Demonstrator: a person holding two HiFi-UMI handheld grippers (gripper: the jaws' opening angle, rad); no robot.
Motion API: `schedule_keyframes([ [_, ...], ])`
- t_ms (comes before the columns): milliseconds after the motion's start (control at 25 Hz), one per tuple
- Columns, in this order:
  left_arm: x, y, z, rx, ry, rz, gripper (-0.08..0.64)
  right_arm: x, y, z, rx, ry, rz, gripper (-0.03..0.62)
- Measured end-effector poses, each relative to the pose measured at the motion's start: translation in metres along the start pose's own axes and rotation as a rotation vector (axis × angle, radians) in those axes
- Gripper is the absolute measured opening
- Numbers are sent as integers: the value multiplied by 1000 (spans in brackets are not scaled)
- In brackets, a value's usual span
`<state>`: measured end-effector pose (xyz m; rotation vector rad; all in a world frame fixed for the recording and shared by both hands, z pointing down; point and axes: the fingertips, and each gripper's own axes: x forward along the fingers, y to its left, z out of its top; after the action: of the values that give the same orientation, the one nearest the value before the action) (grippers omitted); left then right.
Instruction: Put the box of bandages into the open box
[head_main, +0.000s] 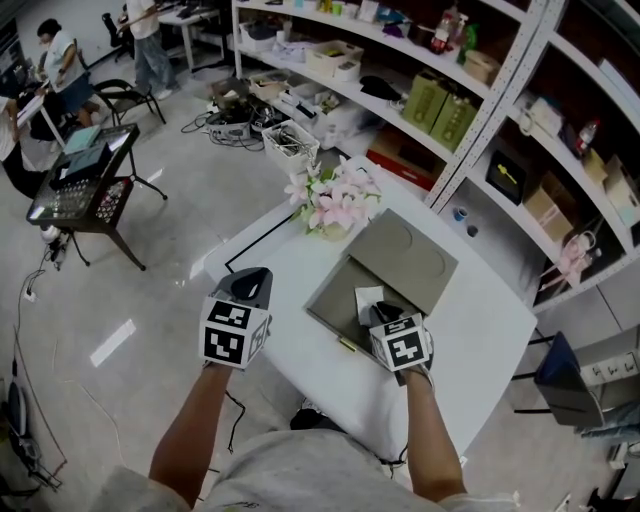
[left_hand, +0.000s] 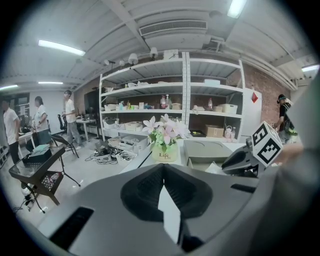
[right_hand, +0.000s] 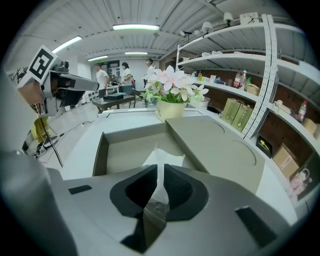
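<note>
The open grey box (head_main: 332, 300) lies on the white table (head_main: 470, 340), its lid (head_main: 405, 255) folded back to the far right. My right gripper (head_main: 380, 312) hangs over the box's near right part, shut on the white box of bandages (head_main: 368, 297). In the right gripper view the pack (right_hand: 162, 159) shows edge-on between the jaws of the right gripper (right_hand: 160, 172), reaching down into the box (right_hand: 125, 150). My left gripper (head_main: 252, 282) hovers at the table's left edge, shut and empty. The left gripper (left_hand: 163, 169) points toward the flowers.
A pot of pink and white flowers (head_main: 335, 205) stands at the table's far corner, just beyond the box. Shelving (head_main: 470, 90) runs along the right. A black cart (head_main: 85, 180) and cables sit on the floor at left. People stand far back.
</note>
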<state>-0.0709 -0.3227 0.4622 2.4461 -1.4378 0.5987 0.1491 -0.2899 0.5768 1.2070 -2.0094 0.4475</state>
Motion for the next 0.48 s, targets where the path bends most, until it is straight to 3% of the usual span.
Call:
schedule_keyframes([
  [480, -19, -7, 3, 6, -33, -24, 3, -44, 3, 25, 65, -125, -43, 42],
])
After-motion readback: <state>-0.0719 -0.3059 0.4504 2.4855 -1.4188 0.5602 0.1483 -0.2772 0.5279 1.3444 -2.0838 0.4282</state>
